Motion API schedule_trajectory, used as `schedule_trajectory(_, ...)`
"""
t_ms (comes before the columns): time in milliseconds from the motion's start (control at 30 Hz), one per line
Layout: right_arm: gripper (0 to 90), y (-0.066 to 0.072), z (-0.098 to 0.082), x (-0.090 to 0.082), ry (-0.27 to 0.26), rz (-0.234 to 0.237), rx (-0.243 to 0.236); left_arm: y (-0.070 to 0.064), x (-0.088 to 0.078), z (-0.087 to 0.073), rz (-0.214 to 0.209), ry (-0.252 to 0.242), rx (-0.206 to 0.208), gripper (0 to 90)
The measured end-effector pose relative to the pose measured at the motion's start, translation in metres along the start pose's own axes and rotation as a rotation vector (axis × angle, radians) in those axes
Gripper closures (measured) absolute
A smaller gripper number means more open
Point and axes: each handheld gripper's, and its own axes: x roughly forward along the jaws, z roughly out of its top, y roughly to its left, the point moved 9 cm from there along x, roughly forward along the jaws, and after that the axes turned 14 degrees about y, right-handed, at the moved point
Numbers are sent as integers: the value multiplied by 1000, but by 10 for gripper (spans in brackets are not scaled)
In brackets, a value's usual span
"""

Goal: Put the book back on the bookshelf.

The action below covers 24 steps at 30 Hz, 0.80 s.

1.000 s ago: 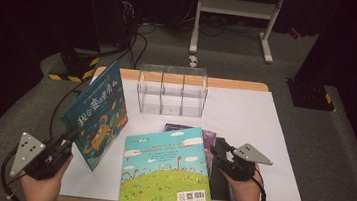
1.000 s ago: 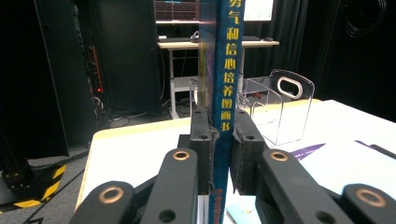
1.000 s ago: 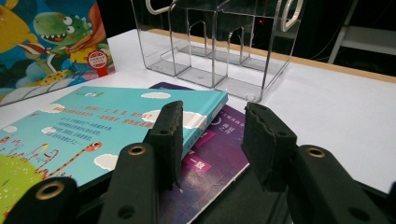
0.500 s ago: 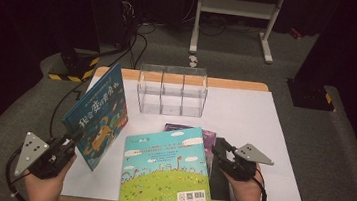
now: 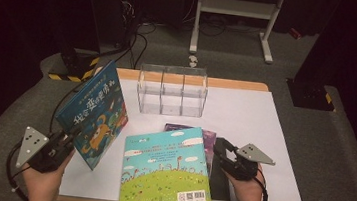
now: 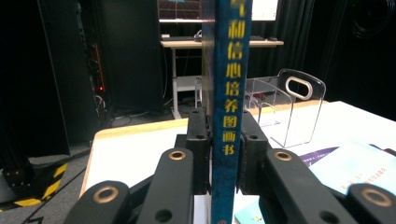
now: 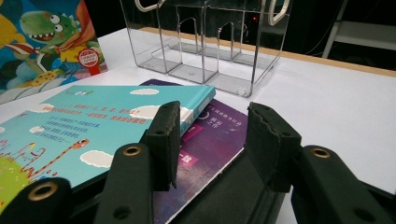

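Blue and busy with cartoon creatures, the dinosaur picture book (image 5: 95,114) stands tilted over the left edge of the white counter (image 5: 244,122), lifted clear of it. The left tool (image 5: 64,141) has its jaws clamped on the book's spine; in the left gripper view the yellow characters of that spine run straight up between the two black pads (image 6: 198,149), which press it from both sides. The person's left hand (image 5: 42,179) holds this tool low at the counter's near left corner.

On the right, the right tool (image 5: 226,153) rests beside a small pile of books lying flat. Its jaws stand apart with nothing pinched; they have just been opening a little. In the right gripper view the left jaw sits against the edge of the turquoise picture book (image 7: 93,126), which lies on top of a purple book (image 7: 210,140), and a black book (image 5: 221,178) lies under the tool's side of the pile.

Behind the pile, well apart from both tools, a clear acrylic organiser (image 5: 172,91) with three compartments stands upright near the counter's far edge.
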Motion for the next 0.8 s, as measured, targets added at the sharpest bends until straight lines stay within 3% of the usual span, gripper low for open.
schedule_trajectory(267, 526, -9, -3, 1, 17, -23, 0, -5, 15, 1, -10, 15, 8, 751)
schedule_trajectory(400, 525, -14, -8, 2, 49, -38, 3, -5, 22, 2, -10, 20, 8, 731)
schedule_trajectory(500, 524, -18, -17, 0, 78, -61, -18, -6, 26, 2, -8, 26, 33, 723)
schedule_trajectory(667, 525, -23, -29, -5, 68, -52, 24, -7, 32, 1, 6, 34, 68, 717)
schedule_trajectory(800, 526, -21, -31, -6, 71, -45, 24, -4, 36, 2, 6, 46, 47, 686)
